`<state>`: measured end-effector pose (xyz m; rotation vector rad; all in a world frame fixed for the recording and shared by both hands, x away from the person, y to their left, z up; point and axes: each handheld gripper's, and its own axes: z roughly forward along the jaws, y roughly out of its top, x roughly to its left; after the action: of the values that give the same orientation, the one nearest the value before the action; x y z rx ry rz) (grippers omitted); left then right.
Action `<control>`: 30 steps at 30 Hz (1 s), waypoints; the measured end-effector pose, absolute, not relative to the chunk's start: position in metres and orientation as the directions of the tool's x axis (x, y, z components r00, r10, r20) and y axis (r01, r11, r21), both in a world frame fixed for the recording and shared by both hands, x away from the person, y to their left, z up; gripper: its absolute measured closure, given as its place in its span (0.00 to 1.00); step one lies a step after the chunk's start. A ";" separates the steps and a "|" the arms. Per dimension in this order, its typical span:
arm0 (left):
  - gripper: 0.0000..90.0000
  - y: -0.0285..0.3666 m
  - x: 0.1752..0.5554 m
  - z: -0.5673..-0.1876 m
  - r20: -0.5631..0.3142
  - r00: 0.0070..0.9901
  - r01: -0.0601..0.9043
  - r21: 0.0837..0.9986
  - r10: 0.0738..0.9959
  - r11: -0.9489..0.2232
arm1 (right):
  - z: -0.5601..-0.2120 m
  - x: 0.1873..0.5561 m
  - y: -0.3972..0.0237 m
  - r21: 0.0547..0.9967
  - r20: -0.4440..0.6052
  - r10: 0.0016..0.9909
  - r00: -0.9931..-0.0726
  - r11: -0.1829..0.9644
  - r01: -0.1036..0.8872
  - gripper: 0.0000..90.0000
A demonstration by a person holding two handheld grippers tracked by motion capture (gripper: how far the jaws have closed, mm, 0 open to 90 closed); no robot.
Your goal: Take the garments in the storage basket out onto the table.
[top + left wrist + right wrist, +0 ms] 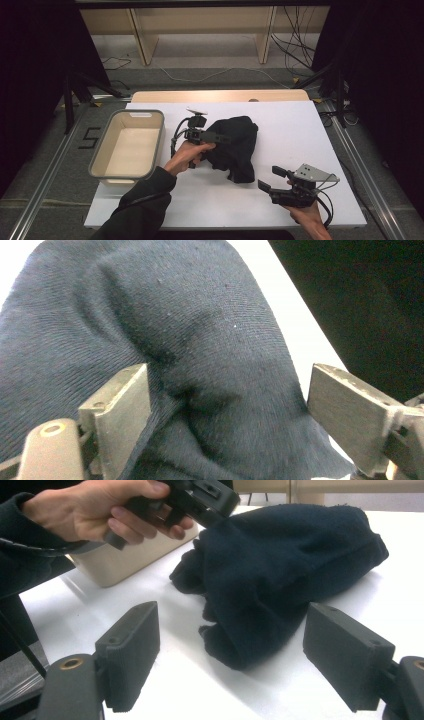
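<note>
One bin (128, 145), pale with a grey rim, is sitting at the left of the white counter (295, 135); its inside is showing bare and cream-coloured, nothing lying in it. Just right of the bin, the left hand (187, 152) is reaching in from a dark sleeve (140, 202), wrist bent, fingers wrapping the handle of the left tool (226, 137), which is pointing rightward onto the dark cloth (235, 145). In the left gripper view its jaws are standing apart, the navy fabric (200, 340) bulging between them, one pad (125, 410) brushing a fold, the other pad (350, 410) standing clear of it; nothing is being pinched. The cloth is lying crumpled near the middle of the counter, close beside the bin, one lobe trailing toward the near edge. Farther right, well apart from the cloth, the right hand (307, 212) is holding the right tool (272, 180) low at the near right corner, angling it left toward the cloth. Its jaws are gaping wide in the right gripper view, pads (132, 650) empty, the cloth (280, 570) lying beyond them on the counter.
</note>
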<state>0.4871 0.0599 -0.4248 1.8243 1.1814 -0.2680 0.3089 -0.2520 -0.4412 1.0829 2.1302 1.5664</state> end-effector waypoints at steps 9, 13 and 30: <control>0.14 0.077 0.478 -0.415 -0.593 0.547 0.785 0.609 0.591 -0.116 | -0.441 0.309 -0.252 0.907 0.198 0.708 -0.678 0.130 0.401 0.26; 0.14 0.082 0.477 -0.413 -0.594 0.552 0.779 0.617 0.586 -0.108 | -0.441 0.309 -0.252 0.906 0.199 0.709 -0.676 0.130 0.403 0.26; 0.14 0.086 0.456 -0.403 -0.545 0.647 0.693 0.712 0.533 -0.113 | -0.442 0.309 -0.252 0.904 0.206 0.708 -0.676 0.127 0.408 0.26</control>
<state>0.4562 0.0861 -0.4029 1.7776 0.9898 -0.1838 0.3094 -0.2518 -0.4416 1.0939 2.1335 1.5669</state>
